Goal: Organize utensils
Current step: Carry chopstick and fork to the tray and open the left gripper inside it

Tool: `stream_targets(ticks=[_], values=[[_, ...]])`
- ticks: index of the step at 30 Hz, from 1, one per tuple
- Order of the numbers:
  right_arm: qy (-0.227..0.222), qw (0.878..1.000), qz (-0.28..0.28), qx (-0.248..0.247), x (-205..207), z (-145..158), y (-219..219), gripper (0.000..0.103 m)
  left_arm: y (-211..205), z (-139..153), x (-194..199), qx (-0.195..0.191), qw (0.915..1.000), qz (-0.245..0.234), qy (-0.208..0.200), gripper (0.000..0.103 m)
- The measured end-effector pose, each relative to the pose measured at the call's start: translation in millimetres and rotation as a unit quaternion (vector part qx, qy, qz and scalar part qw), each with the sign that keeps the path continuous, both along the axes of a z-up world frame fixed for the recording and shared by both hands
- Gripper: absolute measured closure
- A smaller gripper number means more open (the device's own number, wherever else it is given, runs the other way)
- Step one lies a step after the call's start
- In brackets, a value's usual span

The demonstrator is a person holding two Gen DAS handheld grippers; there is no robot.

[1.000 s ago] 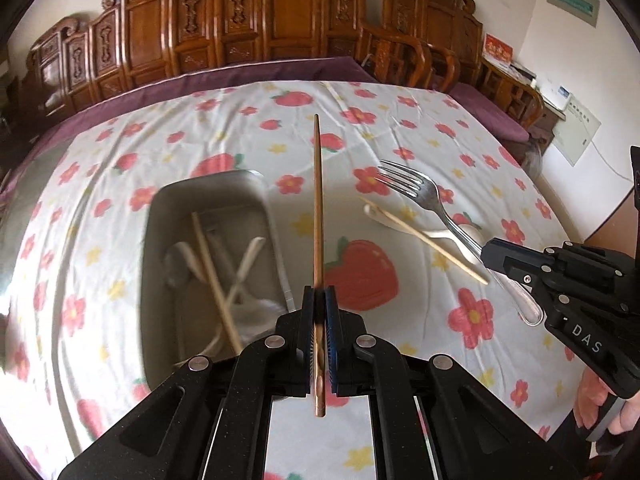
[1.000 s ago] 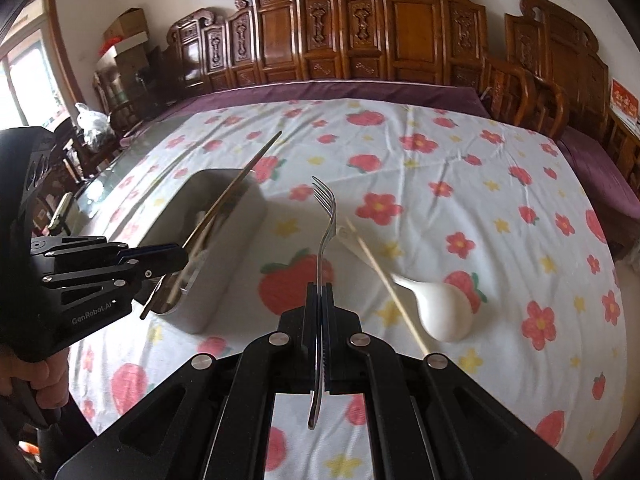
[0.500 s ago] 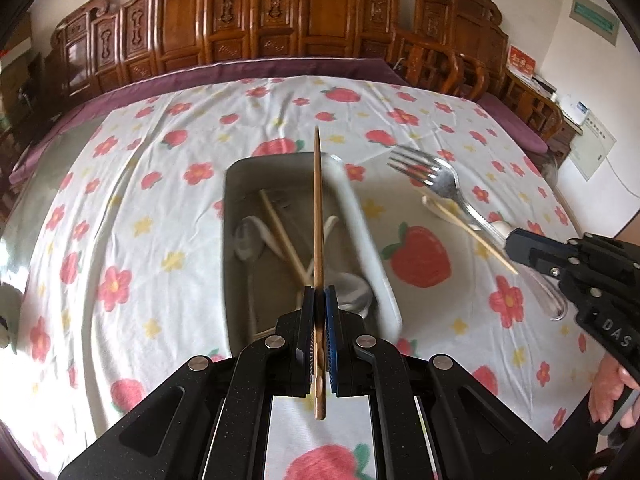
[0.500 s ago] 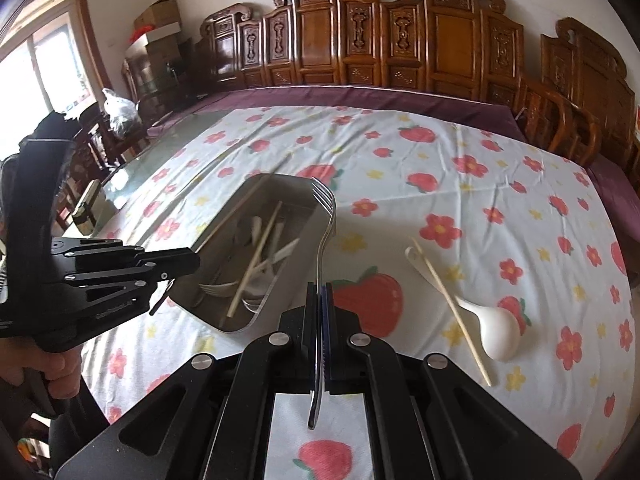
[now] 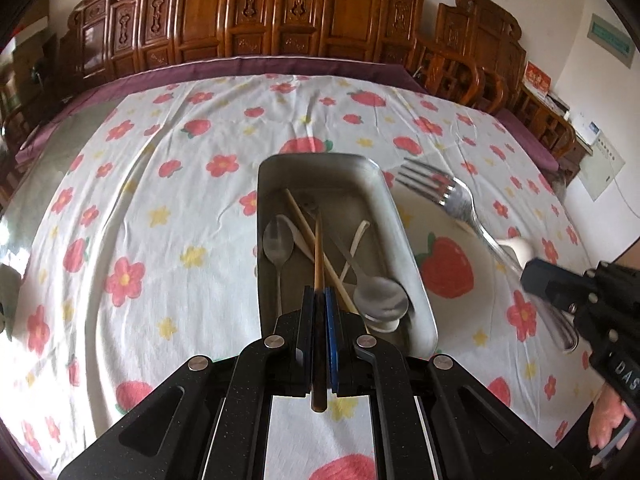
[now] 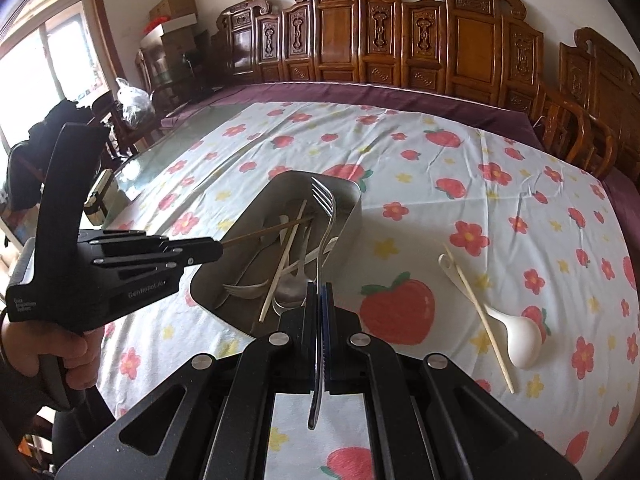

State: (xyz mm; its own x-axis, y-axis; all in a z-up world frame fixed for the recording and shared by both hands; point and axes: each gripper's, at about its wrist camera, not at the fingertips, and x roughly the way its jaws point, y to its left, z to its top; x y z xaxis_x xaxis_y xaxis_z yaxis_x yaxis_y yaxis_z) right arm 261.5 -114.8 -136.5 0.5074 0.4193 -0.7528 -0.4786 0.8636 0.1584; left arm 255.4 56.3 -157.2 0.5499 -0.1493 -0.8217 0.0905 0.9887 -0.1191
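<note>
A steel tray (image 5: 404, 240) (image 6: 352, 196) sits on the flowered tablecloth and holds spoons, a fork and a pale chopstick (image 5: 308, 236). My left gripper (image 5: 319, 294) is shut on a brown chopstick (image 5: 318, 252) whose tip points down into the tray; it shows from the side in the right wrist view (image 6: 268, 232). My right gripper (image 6: 319, 292) is shut on a metal fork (image 6: 324, 216) (image 5: 444, 196), held over the tray's right side. A white spoon (image 6: 516, 332) and a pale chopstick (image 6: 476, 308) lie on the cloth to the right.
Carved wooden chairs (image 5: 280, 20) line the far edge of the table. More chairs (image 6: 576, 136) stand at the right. A glass-covered strip of table (image 6: 160, 160) lies beyond the cloth on the left.
Both grippers have moved left over the tray. The left one has tilted down, so its chopstick now points into the tray. The fork now hangs above the tray's right side.
</note>
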Motion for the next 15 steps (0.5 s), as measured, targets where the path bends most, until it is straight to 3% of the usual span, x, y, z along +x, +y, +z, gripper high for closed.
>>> stream_targets(ticks=[15], values=[[-0.001, 1.000, 0.004, -0.003, 7.3, 1.3, 6.1, 0.100, -14.6, -13.1, 30.0, 0.008, 0.9999, -0.009, 0.006, 0.098]])
